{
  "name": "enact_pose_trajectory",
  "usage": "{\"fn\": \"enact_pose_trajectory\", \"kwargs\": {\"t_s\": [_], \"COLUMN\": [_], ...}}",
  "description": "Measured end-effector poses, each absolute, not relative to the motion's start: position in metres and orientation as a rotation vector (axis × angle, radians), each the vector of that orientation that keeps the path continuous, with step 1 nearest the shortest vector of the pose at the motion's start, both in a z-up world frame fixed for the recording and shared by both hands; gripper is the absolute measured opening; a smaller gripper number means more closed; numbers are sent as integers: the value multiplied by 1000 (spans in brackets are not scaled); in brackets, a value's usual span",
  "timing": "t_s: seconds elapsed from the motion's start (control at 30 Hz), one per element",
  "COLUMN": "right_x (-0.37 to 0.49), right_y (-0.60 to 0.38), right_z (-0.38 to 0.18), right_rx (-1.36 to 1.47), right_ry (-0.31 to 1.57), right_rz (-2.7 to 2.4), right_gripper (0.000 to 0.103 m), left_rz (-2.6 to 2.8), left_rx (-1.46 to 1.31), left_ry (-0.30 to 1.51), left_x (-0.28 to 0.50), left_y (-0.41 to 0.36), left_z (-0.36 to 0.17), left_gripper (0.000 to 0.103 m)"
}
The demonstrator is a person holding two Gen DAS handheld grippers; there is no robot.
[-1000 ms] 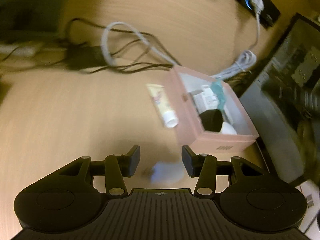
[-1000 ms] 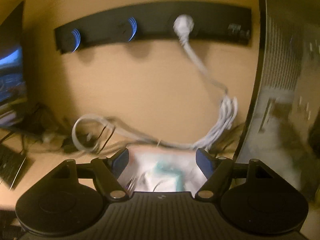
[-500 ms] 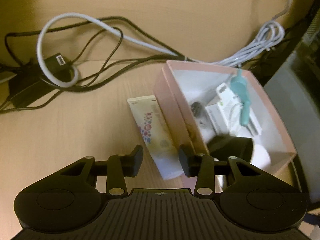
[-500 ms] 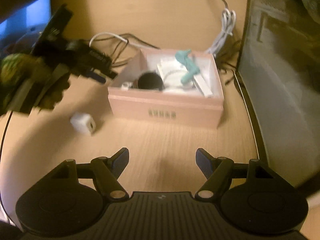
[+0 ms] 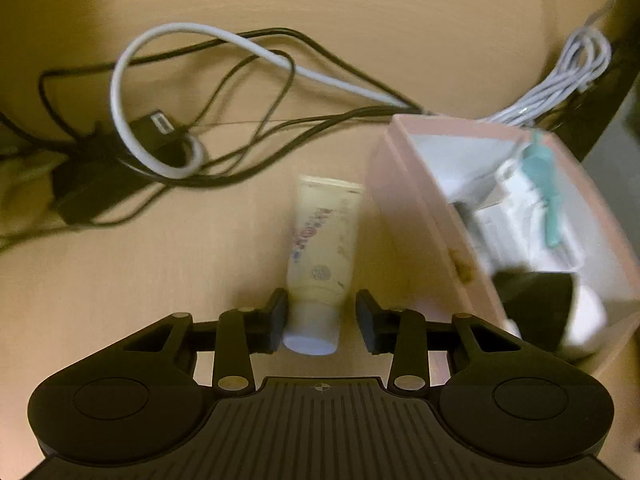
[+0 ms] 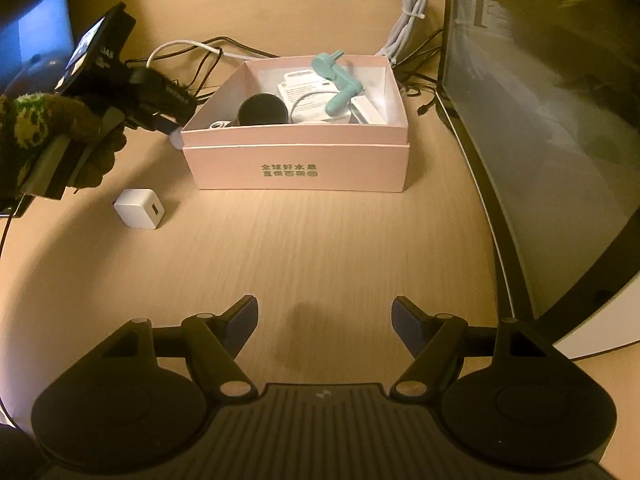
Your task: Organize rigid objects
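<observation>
A cream tube [image 5: 322, 256] with a white cap lies on the desk just left of the pink box [image 5: 404, 216]. My left gripper [image 5: 320, 320] is open with its jaws on either side of the tube's cap end; the left pad looks to touch it. In the right wrist view the pink box [image 6: 298, 162] holds a teal tool [image 6: 338, 80], a black round object [image 6: 262, 110] and white packets. The left gripper [image 6: 168, 124] shows at the box's left side. A white charger cube [image 6: 140, 208] sits on the desk. My right gripper [image 6: 324, 320] is open and empty, well in front of the box.
Tangled black and white cables [image 5: 208, 92] and a black adapter [image 5: 92, 184] lie behind the tube. A bundled white cable [image 6: 410, 4] lies behind the box. A dark computer case [image 6: 552, 120] stands along the right. A screen [image 6: 32, 48] stands at far left.
My left gripper has come down and forward so the tube's cap end now sits between its jaws. The right gripper has pulled back slightly from the box.
</observation>
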State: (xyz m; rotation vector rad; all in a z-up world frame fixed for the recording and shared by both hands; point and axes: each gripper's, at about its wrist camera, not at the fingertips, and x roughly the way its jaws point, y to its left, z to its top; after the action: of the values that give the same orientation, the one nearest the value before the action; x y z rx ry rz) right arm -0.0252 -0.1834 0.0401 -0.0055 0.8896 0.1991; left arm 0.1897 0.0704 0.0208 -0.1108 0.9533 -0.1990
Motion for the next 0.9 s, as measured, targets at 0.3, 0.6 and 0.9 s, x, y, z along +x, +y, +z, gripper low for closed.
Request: {"fn": "enact_pose_trajectory", "kwargs": {"t_s": [0.3,0.6,0.9], "right_x": [-27,-28,-27], "right_y": [-174,-180,-167], "right_z": [40,36,36], "right_rx": [-11,10,-4], "right_ry": [889,903,902], "right_rz": [229,208,245], "right_gripper": [74,74,74], "left_rz": [-241,-223,-232], "left_rx": [-113,-81,-80], "left_ry": [952,947,937], "left_x": [197,191,170], "left_y": [63,74,91], "left_z": [23,20,20], "left_gripper": [41,33,32]}}
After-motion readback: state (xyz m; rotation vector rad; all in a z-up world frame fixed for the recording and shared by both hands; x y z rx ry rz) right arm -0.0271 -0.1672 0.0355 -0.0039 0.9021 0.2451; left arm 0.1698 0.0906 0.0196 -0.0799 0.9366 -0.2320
